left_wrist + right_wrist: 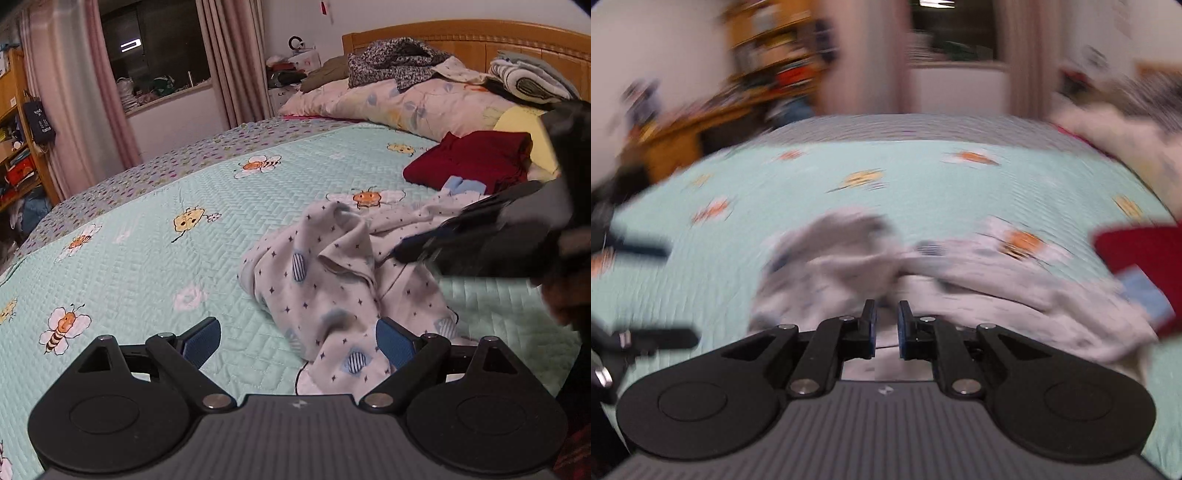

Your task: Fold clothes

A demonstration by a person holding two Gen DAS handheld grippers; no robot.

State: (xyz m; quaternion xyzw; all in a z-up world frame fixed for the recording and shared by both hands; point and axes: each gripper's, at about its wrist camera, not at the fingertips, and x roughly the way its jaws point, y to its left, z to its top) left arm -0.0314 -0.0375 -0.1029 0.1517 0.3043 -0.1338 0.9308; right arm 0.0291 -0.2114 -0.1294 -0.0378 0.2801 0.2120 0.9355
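Observation:
A white garment with small dark stars and blue patches (332, 288) lies crumpled on the mint bee-print bedspread (147, 258). My left gripper (298, 343) stands open wide at the garment's near edge. Its right pad (395, 347) rests against the cloth and its left pad (201, 341) is over bare bedspread. My right gripper (400, 254) comes in blurred from the right, its tips over the garment's middle. In the right wrist view the right gripper (887, 325) shows only a narrow gap between its jaws, just above the blurred garment (997, 288), with no cloth visibly pinched.
A folded dark red garment (469, 162) lies to the right, beyond the white one. Pillows and a heap of clothes (399, 62) sit against the wooden headboard. A curtained window and a cluttered shelf (18, 147) stand past the bed's far side.

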